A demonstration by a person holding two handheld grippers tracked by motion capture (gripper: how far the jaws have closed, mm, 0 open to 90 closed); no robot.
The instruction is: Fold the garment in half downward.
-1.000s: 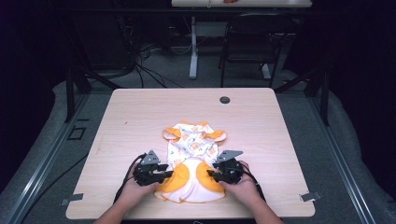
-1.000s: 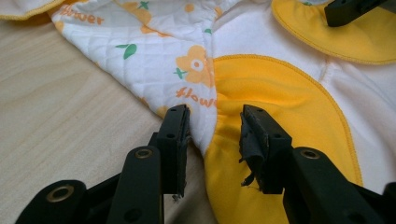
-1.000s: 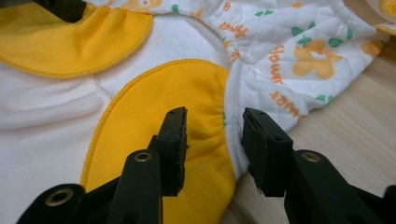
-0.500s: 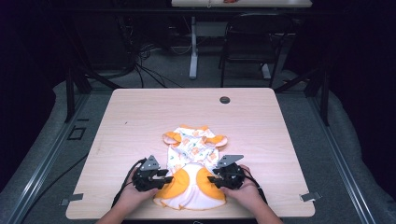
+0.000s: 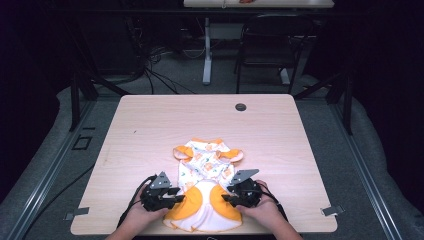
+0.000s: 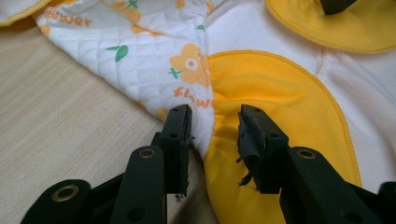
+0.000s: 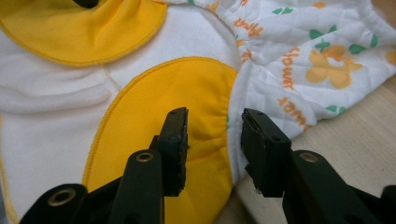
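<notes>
On the wooden table (image 5: 150,125), a small quilted garment (image 5: 205,170) with white, flower-printed cloth and yellow panels was laid flat near the front edge, its long axis running away from the person, the yellow-panelled lower part nearest them.

At the left, the left gripper (image 5: 172,196) was held against the garment's left side edge, where the printed cloth met the yellow panel (image 6: 271,107). In the left gripper view the jaws were seen apart, with the gathered side seam lying between them; they had just been closing a little, yet the pads were not seen pressing the cloth, so nothing was gripped.

At the right, the right gripper (image 5: 229,196) was placed in mirror fashion at the garment's right side edge. Its jaws were likewise seen parted astride the seam beside the other yellow panel (image 7: 177,93), with no grip made.

Both grippers were pointed inward at the garment from opposite sides, about equally near. It was judged that the coming pinch would depend on each seam staying centred between its jaws.
</notes>
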